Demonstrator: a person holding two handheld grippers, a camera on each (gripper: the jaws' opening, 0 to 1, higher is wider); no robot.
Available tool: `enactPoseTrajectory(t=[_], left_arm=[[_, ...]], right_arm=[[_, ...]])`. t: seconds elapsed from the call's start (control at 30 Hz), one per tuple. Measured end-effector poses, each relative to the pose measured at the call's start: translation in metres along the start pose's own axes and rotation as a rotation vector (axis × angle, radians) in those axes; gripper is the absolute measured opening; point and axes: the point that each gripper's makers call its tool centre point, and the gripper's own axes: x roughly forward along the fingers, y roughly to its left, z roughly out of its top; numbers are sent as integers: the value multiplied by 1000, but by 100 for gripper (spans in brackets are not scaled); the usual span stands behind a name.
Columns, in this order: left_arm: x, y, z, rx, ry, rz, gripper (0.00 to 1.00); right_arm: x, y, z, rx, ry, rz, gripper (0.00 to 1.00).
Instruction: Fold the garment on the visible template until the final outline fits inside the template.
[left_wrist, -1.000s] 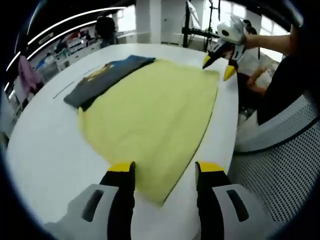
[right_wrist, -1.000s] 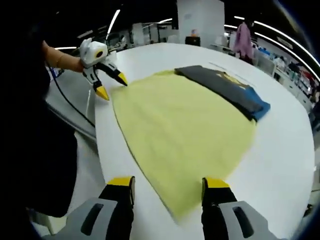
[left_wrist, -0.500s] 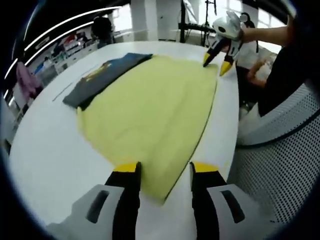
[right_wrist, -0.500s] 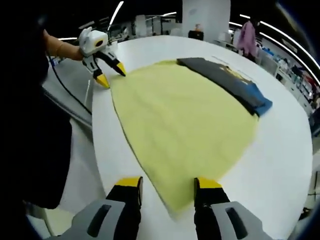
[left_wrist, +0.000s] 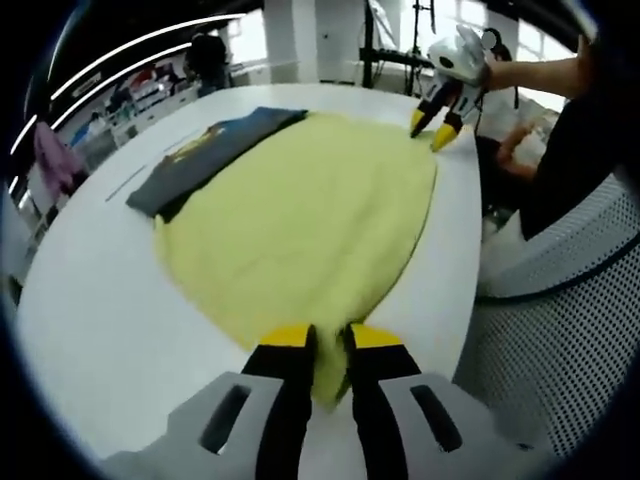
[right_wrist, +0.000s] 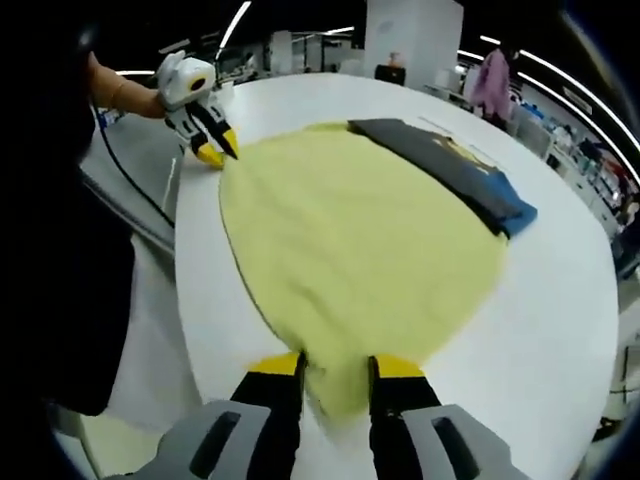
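A large pale yellow garment (left_wrist: 300, 215) lies spread flat on a white table (left_wrist: 90, 300), taking up most of the middle of the surface. In the left gripper view, the left gripper (left_wrist: 328, 340) rises from the bottom edge, its yellow-tipped black jaws drawn close together and pinching the nearest corner of the yellow cloth, which bunches slightly between them. At the far corner of the garment, the right gripper (left_wrist: 433, 128) comes in from the upper right, held by a person's hand (left_wrist: 500, 72), its yellow tips close together on the cloth's edge. In the right gripper view, the right gripper (right_wrist: 335, 365) likewise nips the near corner of the yellow garment (right_wrist: 360, 240) between nearly closed jaws, while the left gripper (right_wrist: 215, 150) grips the opposite corner at the upper left. A folded dark grey and blue garment (right_wrist: 450, 170) lies along the far side of the yellow one, touching its edge. The table's near edge meets a pale perforated surface (left_wrist: 560, 330) beside the person.
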Motion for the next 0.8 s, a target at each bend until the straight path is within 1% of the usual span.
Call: enactPoseTrajectory(t=[0.13,0.23,0.37,0.5,0.6,0.63,0.73,0.8], left_arm=[[1,2,0,-28,8,6,3],[1,3,2,-38,14,11,2],[-4,5,6,-89,19,20,1],[-9,8,11,-133,34,23,1],[-12,10,15,-162,39,26,1],[-13,10,16,-183,45,24,1],[-16,13,20,-196,43,30,1],[-18,13,23,-188,52,31,0]], right_arm=[[0,-6,0,8,-4,-27,7],[0,-6,0,23,-8,-25,5],[-1,-5,0,55,-9,-18,0],[-6,-5,5,120,-34,-18,0],[-10,-7,9,140,-43,-19,0],[-12,-7,12,155,-49,-21,0],[-16,-10,17,174,-56,-28,0],[-19,-10,20,178,-56,-31,0]])
